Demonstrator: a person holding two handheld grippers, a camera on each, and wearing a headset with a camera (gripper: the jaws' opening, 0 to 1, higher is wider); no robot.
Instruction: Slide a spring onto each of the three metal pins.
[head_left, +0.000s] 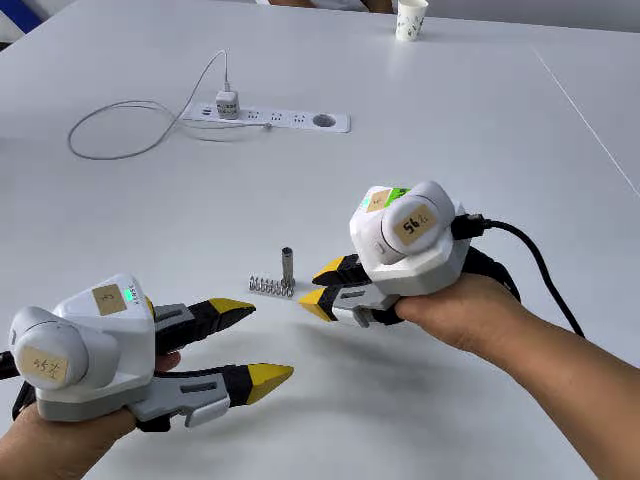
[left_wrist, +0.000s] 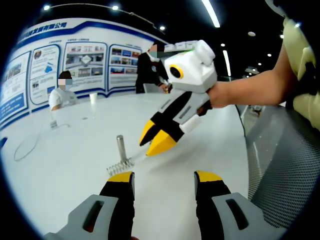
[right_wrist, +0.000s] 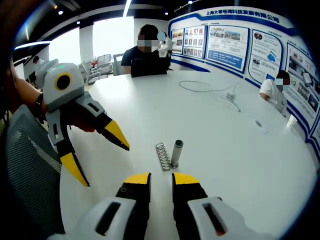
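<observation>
The spring is lying flat, endwise toward the nearer right gripper, its fingers barely parted, apparently holding nothing; the left gripper is gaping wide.

Wall banner: "上海大零号湾科技发展有限公司"; tan sticker on right gripper, handwriting illegible.

A short grey metal pin stands straight up. A small shiny wire spring lies sideways, touching the pin's foot.
</observation>
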